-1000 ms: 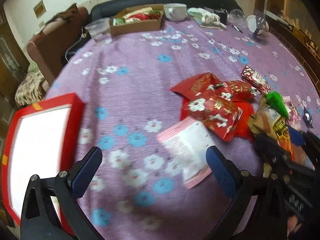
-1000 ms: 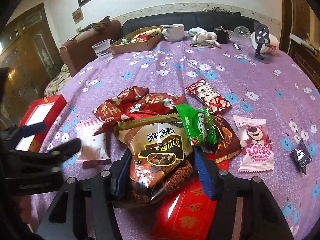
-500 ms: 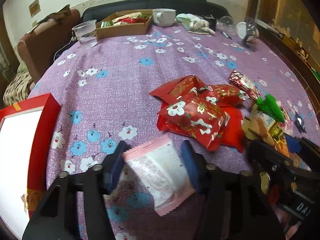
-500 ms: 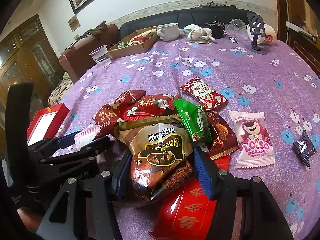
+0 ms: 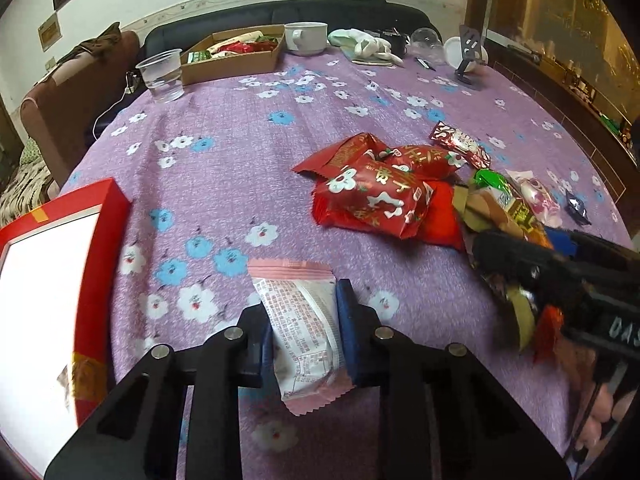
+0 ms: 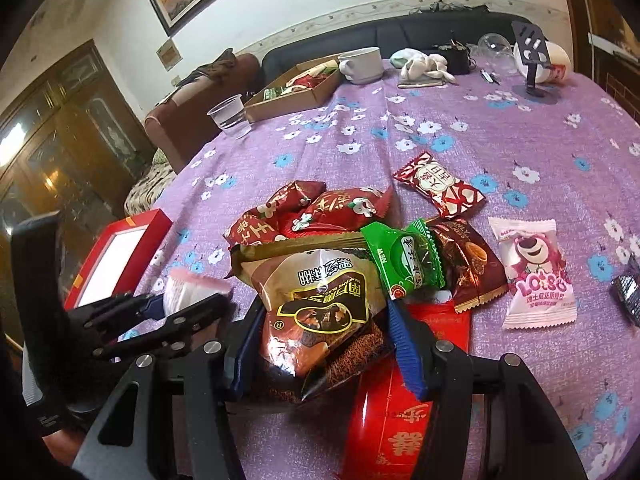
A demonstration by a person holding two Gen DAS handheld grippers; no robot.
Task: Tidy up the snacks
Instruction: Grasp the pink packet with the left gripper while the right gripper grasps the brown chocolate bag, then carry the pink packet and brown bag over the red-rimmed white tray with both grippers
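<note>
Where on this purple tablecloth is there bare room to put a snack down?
The widest bare stretch lies between the red box, the plastic cup and the red packets. More bare cloth runs from the cardboard tray towards the phone stand. It is crowded around the snack pile near the bear packet.

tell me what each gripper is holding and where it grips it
The left gripper is shut on the pink packet, pinching its middle across the width. The right gripper is shut on the brown packet, at its lower half.
</note>
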